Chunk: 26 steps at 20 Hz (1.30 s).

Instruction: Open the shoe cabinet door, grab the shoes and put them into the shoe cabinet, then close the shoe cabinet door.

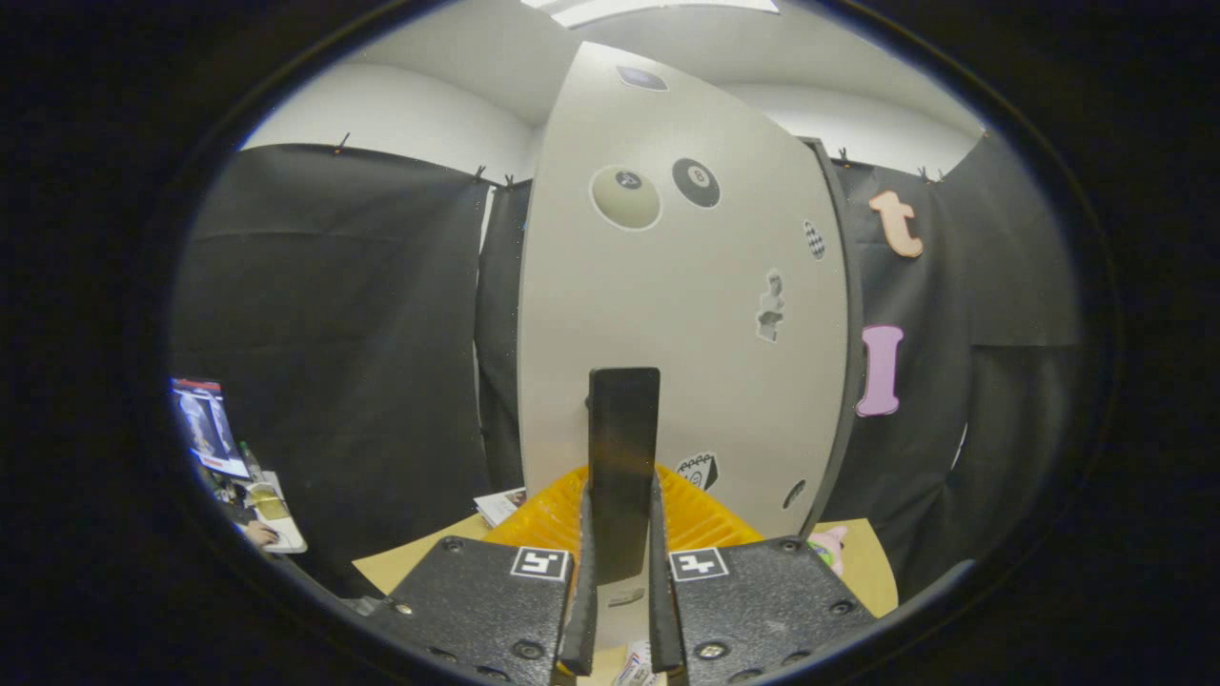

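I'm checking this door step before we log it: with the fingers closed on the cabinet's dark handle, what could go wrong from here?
1. The gripper pinches only the lower part of the dark upright handle; a sideways pull might slip it free.
2. The pale grey sticker-covered cabinet door may swing toward the yellow ribbed plastic tray at its foot and snag.

Even, fairly dim light falls from a bright white ceiling panel (667, 8) high above the hand-held gripper (621, 610). Strong fisheye bending curves the pale grey cabinet door (667, 333) ahead, whose matte face shows no glare. The fingers close by look soft and slightly blurred.
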Tool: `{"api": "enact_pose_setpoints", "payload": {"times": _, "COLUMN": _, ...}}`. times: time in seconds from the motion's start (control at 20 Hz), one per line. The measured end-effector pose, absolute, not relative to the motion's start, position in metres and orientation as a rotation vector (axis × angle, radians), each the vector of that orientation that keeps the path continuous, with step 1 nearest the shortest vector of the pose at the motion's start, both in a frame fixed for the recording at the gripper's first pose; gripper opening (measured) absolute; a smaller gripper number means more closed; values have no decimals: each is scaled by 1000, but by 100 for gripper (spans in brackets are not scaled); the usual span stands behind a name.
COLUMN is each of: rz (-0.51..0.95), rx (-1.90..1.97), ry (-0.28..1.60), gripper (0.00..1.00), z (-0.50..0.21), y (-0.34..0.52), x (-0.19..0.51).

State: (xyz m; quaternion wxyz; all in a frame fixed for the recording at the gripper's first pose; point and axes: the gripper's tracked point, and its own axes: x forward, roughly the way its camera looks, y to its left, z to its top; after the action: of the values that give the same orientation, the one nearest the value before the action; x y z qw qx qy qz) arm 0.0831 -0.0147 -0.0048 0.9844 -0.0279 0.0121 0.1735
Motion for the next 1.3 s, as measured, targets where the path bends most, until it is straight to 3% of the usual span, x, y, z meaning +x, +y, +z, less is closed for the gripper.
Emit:
{"api": "enact_pose_setpoints", "payload": {"times": 0.45, "rz": 209, "rx": -78, "ry": -13, "gripper": 24, "z": -5, "y": -62, "x": 73}}
{"api": "enact_pose_setpoints", "payload": {"times": 0.95, "rz": -41, "rx": -24, "ry": -60, "gripper": 8, "z": 0, "y": -185, "x": 68}}
{"api": "enact_pose_setpoints", "payload": {"times": 1.05, "rz": 10, "rx": 9, "ry": -53, "gripper": 3, "z": -2, "y": -190, "x": 71}}
{"api": "enact_pose_setpoints", "payload": {"times": 1.3, "rz": 23, "rx": -5, "ry": -46, "gripper": 4, "z": -3, "y": -201, "x": 70}}
